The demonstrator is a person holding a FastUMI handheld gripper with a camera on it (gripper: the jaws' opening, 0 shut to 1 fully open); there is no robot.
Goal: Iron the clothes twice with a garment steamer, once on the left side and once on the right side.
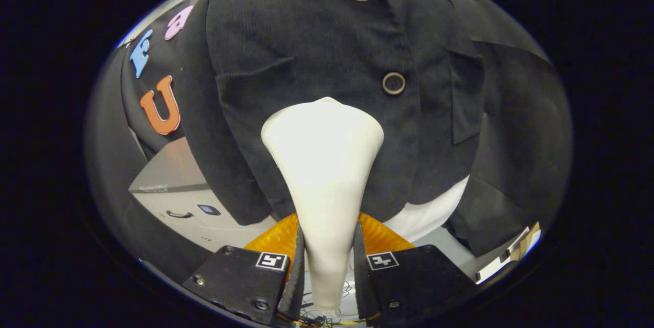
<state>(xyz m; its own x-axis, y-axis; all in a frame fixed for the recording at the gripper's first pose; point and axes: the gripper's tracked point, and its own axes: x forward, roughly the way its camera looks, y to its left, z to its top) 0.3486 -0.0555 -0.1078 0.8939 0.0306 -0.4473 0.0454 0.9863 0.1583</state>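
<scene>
Behind the hanging jacket (pixel 317 42) we see the booth's dark cloth wall and a pale cabinet (pixel 176 190) low beside it. Our gripper (pixel 327 272) is clamped on the steamer (pixel 324 159): both fingers press its narrow handle. Its long axis runs straight ahead from the fingers, the flared head facing the jacket front, just below the lower button (pixel 394 83). Risks, as we judge them: the smooth tapered handle may slip or twist; the head may snag that button.
</scene>
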